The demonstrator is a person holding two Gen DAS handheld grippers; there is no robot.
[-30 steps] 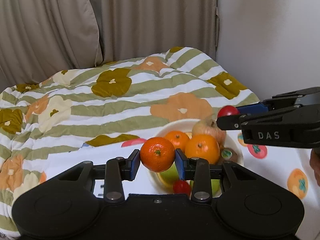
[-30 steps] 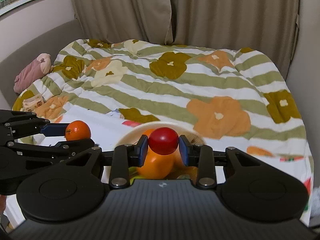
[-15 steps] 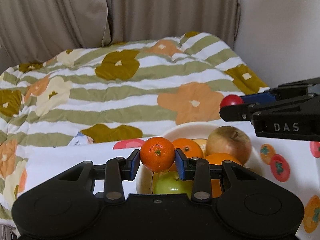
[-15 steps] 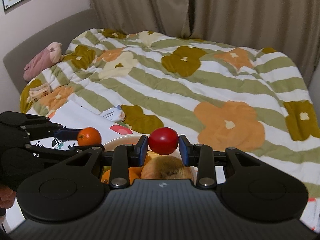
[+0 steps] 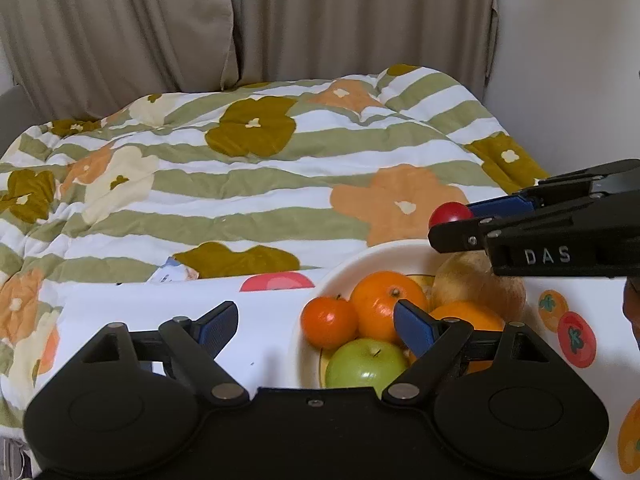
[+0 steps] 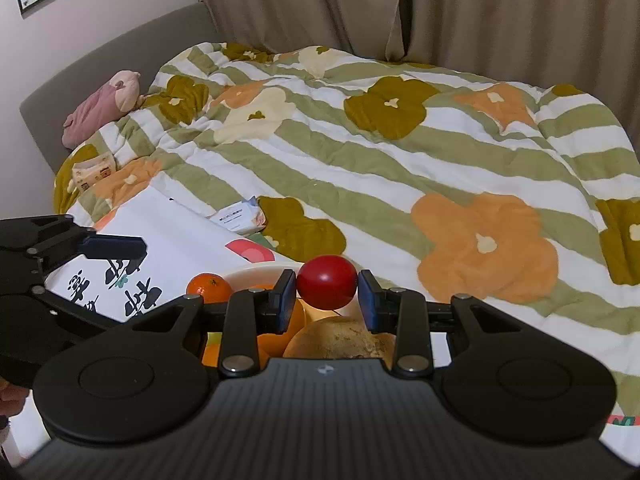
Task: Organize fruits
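A cream bowl (image 5: pixel 362 258) on the white printed cloth holds an orange (image 5: pixel 386 304), a green apple (image 5: pixel 366 364), a brown pear-like fruit (image 5: pixel 468 280) and another orange. A small mandarin (image 5: pixel 329 322) now rests at the bowl's left rim, also seen as the mandarin (image 6: pixel 209 288) in the right wrist view. My left gripper (image 5: pixel 316 326) is over the bowl with its jaws opening, spread wide on either side of the mandarin without touching it. My right gripper (image 6: pixel 327 298) hovers above the bowl's far side, shut on a small red tomato (image 6: pixel 327 282).
The bowl sits on a white cloth (image 5: pixel 160 304) with fruit prints, laid at the edge of a bed with a striped floral quilt (image 5: pixel 240 184). A tissue packet (image 6: pixel 240 218) lies on the quilt just beyond the cloth. Curtains hang behind.
The left gripper carried the mandarin down over the bowl, then spread its jaws and let it go onto the bowl's left rim. The right gripper shifted right over the bowl, still holding the tomato.
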